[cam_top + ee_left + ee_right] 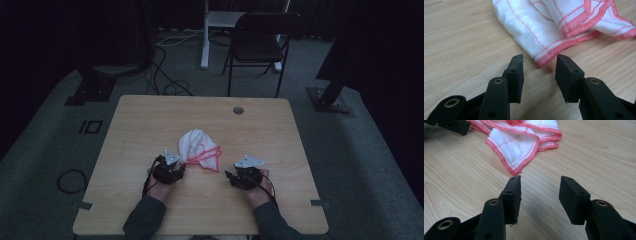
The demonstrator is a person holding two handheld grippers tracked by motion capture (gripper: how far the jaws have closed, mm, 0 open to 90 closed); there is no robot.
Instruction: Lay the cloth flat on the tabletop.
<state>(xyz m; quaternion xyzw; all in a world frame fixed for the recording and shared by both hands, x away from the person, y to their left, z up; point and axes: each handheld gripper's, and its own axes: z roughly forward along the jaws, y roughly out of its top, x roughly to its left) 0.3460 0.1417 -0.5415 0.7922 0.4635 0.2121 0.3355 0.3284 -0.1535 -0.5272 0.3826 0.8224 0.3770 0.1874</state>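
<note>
a white cloth (pixel 200 148) with pink edging lies crumpled near the middle of the wooden table (pixel 140 125). the left gripper (pixel 539 65) rests low on the table with its jaws spread apart, holding nothing, and a pink-hemmed corner of the cloth lies just ahead of the gap between them. the right gripper (pixel 540 187) is also wide open and empty, pointed at another corner of the cloth, a little short of it.

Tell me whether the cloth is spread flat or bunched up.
Bunched up. The white cloth with its pink hem lies crumpled on the table, layers overlapping and corners folded over, as the left gripper view shows close up.
</note>
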